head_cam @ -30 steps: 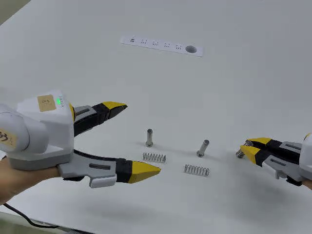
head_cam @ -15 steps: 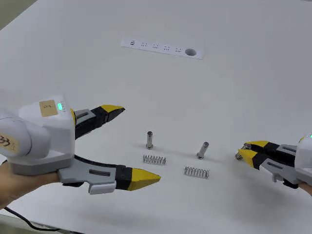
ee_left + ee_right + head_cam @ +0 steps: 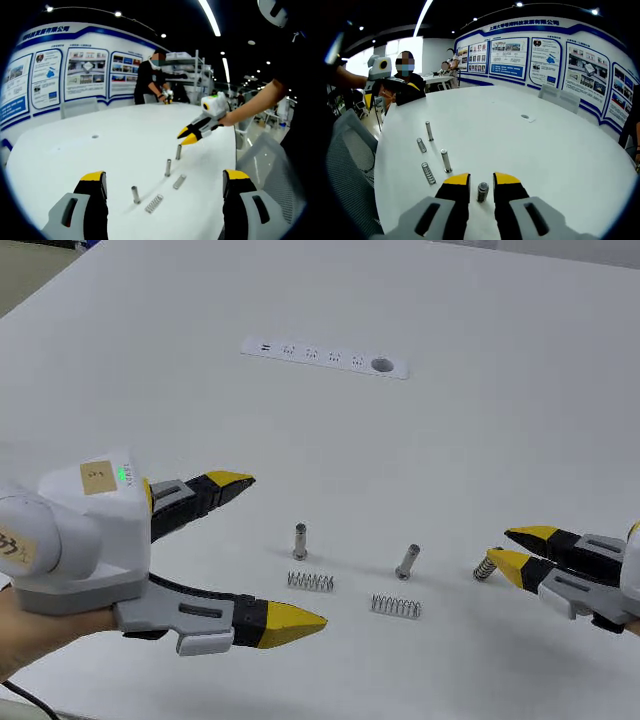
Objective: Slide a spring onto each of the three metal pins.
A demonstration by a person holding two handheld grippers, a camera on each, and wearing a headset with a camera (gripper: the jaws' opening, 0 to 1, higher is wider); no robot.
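White matte tabletop (image 3: 480, 390) is reading smooth and plain, with a flush white power strip (image 3: 325, 356) sitting well beyond the work. Three short steel pins, round and polished with a slightly wider foot, are standing roughly in a row. Left pin (image 3: 300, 540) is standing upright and bare. Middle pin (image 3: 407, 562) is leaning a bit in head view, also bare. Right pin (image 3: 485, 567) is wearing a spring coiled round its shank. Two loose springs, thin bright wire coils, are lying flat on the table: first spring (image 3: 311, 581) just in front of left pin, second spring (image 3: 396, 607) just in front of middle pin, neither touching a pin. Left gripper (image 3: 287, 550) is hovering above the near edge, spread wide and grasping nothing. It's showing yellow tips on black fingers, a grey-white plastic body and a green LED lit on top. Right gripper (image 3: 500, 546) is sitting low beside right pin with jaws parted narrowly. In right gripper view that pin is standing between the two yellow tips with a sliver of gap each side, so it's looking released, though contact at the lower tip is hard to rule out from head view. In left gripper view the pins are lining up toward right gripper, with both loose springs lying beside the line.
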